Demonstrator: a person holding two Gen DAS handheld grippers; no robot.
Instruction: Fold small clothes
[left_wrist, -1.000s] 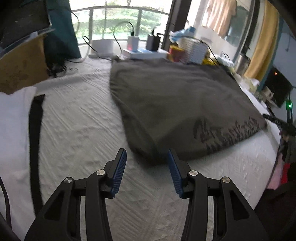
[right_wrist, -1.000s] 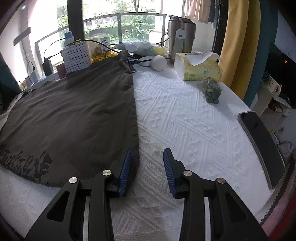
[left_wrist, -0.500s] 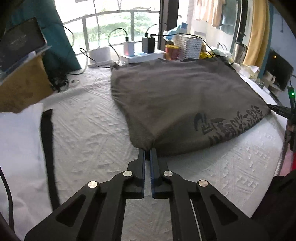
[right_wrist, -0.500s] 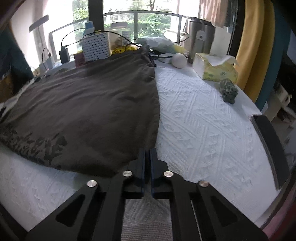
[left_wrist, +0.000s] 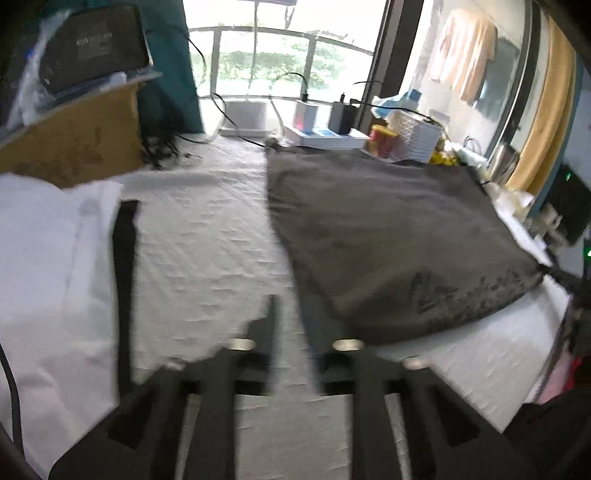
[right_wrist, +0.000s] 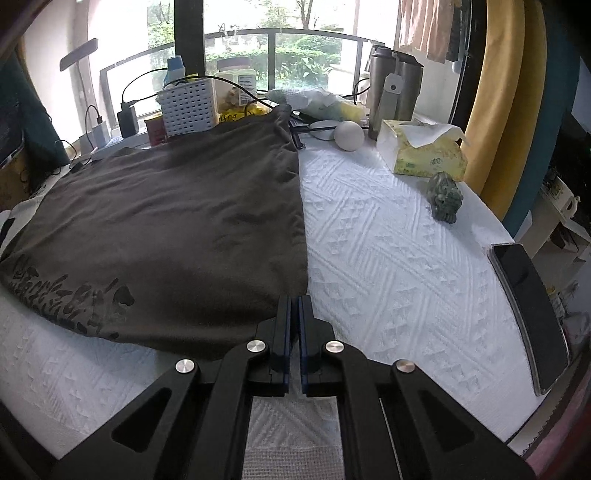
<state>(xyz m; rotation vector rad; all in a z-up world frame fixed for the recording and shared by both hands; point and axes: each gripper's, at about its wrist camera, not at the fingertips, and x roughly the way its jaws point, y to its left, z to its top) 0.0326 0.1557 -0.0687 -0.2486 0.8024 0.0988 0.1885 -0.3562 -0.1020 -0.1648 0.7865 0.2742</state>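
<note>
A dark grey-brown garment (left_wrist: 388, 240) (right_wrist: 166, 221) with a black print along its near hem lies flat on the white textured cover (right_wrist: 388, 258). My right gripper (right_wrist: 294, 297) is shut at the garment's near right corner, with the fabric edge running in between its tips. In the blurred left wrist view my left gripper (left_wrist: 291, 310) has its jaws apart and opening beside the garment's near left corner. White cover shows in the gap, and no fabric is pressed between the pads.
A white cloth (left_wrist: 48, 277) with a black strap lies at the left, a cardboard box (left_wrist: 74, 144) behind it. Chargers and cables (left_wrist: 317, 122) and a white basket (right_wrist: 188, 107) line the back. To the right are a tissue box (right_wrist: 424, 155), a green figurine (right_wrist: 445, 199) and a phone (right_wrist: 528, 314).
Both grippers went from open to shut at the garment's near corners. The left has since parted its jaws again and lifted a little; the right stays shut.
</note>
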